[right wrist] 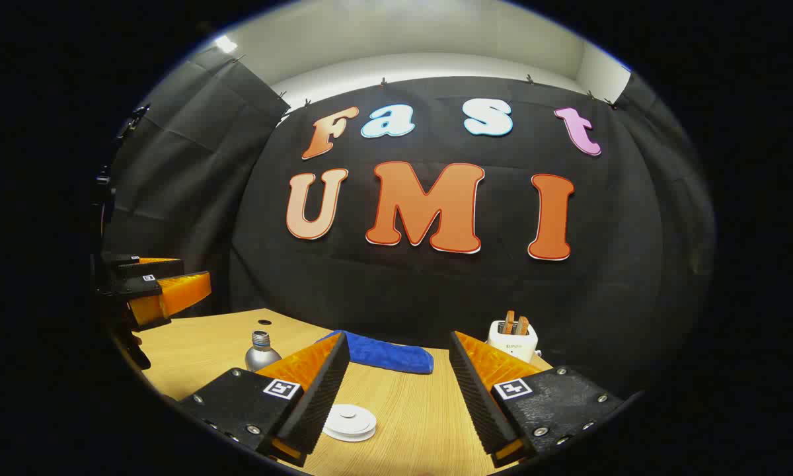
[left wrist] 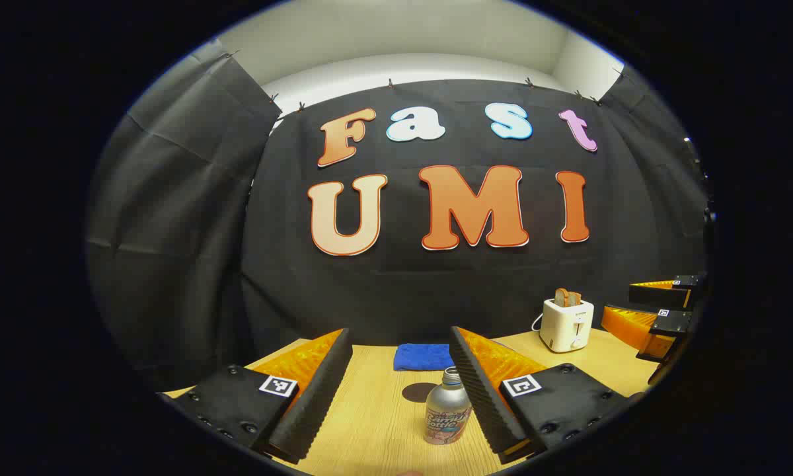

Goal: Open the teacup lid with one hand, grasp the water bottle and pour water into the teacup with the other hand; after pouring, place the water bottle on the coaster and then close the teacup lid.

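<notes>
Hovering above the wooden table, the left gripper spreads its fingers wide and holds nothing, the water bottle standing between them, just beside the right finger. The right gripper is equally wide and empty, with the white teacup lid lying near its left finger and a blue cloth farther back.

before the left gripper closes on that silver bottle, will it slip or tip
The silver bottle looks like smooth metal, so the ribbed pads should help against slipping. It stands upright, narrower at the neck, so a low push may tip it. Round body: likely rolls if knocked over.
</notes>
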